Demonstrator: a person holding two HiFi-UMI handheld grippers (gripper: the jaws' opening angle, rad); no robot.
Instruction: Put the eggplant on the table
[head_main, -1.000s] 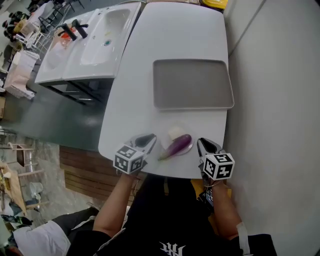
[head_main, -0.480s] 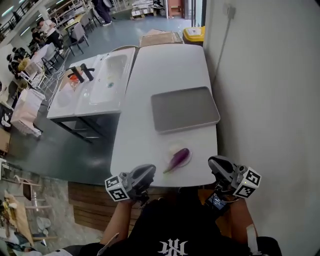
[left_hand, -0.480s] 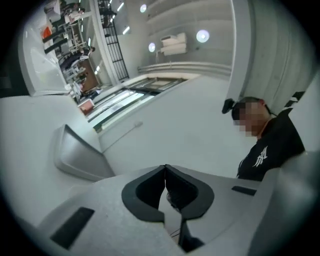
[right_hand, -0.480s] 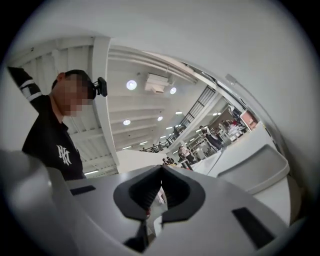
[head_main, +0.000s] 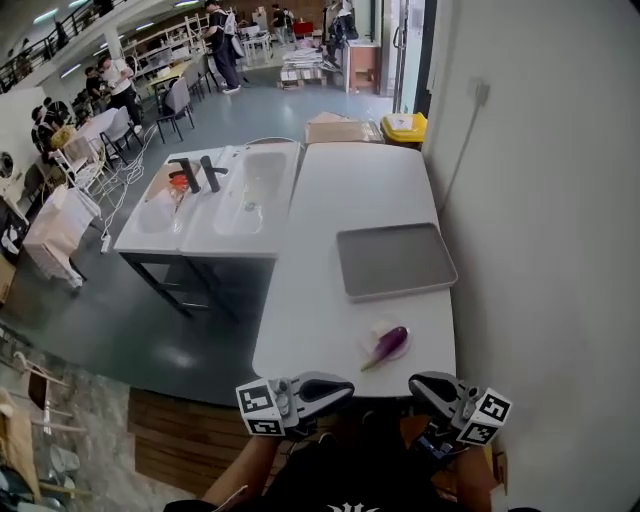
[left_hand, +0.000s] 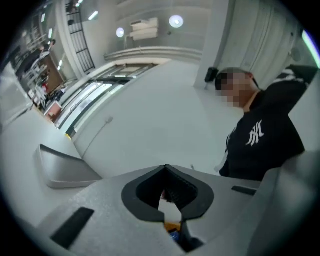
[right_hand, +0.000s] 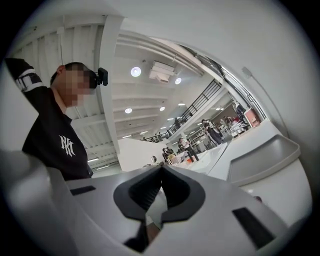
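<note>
My left gripper (head_main: 338, 388) and right gripper (head_main: 422, 384) both closed tight on nothing, held off the table's (head_main: 320, 300) near edge, eggplant (head_main: 387, 345) lying on the tabletop just beyond them, on what may be a pale disc (head_main: 373, 334), grey tray (head_main: 396, 260) farther back

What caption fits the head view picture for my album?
Eggplant lies at the front of the white table; left gripper and right gripper hover shut, empty.

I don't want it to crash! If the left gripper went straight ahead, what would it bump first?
Probably the white wall; nothing nearer shows ahead of the left gripper.
</note>
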